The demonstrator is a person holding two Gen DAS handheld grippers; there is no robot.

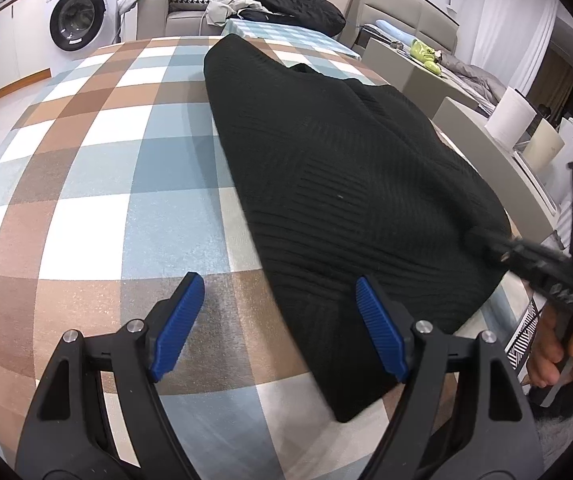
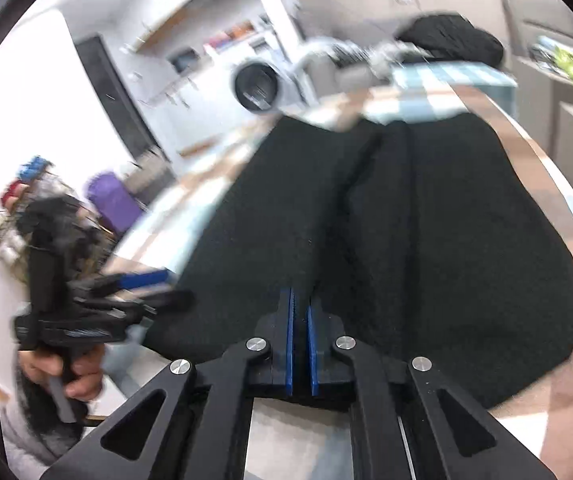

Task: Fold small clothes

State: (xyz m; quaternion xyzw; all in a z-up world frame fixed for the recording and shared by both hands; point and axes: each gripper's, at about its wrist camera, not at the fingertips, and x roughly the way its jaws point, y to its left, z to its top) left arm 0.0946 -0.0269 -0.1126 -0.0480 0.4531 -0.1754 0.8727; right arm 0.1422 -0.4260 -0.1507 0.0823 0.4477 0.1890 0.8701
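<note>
Black knit cloth (image 1: 350, 184) lies flat on your checked table cover (image 1: 98, 168), filling the middle and right of the left wrist view. It runs from the upper middle of the frame down to the lower right.

Your left claw (image 1: 282, 324) sits at the bottom of that view with its blue pads (image 1: 178, 328) wide apart. One pad is over the bare checked cover. The other pad is over the near edge of the cloth. Nothing is pinched between them.

Your right claw (image 2: 300, 344) is at the bottom middle of the right wrist view. Its blue pads are pulled together with just a thin gap showing, and they sit at the near edge of the cloth (image 2: 386, 240). You cannot tell if a bit of cloth is caught between them, because that view is blurry.

In the left wrist view your right hand (image 1: 558, 352) shows at the lower right edge, holding its black tool. A white washing machine (image 1: 82, 8) stands in the upper left.
</note>
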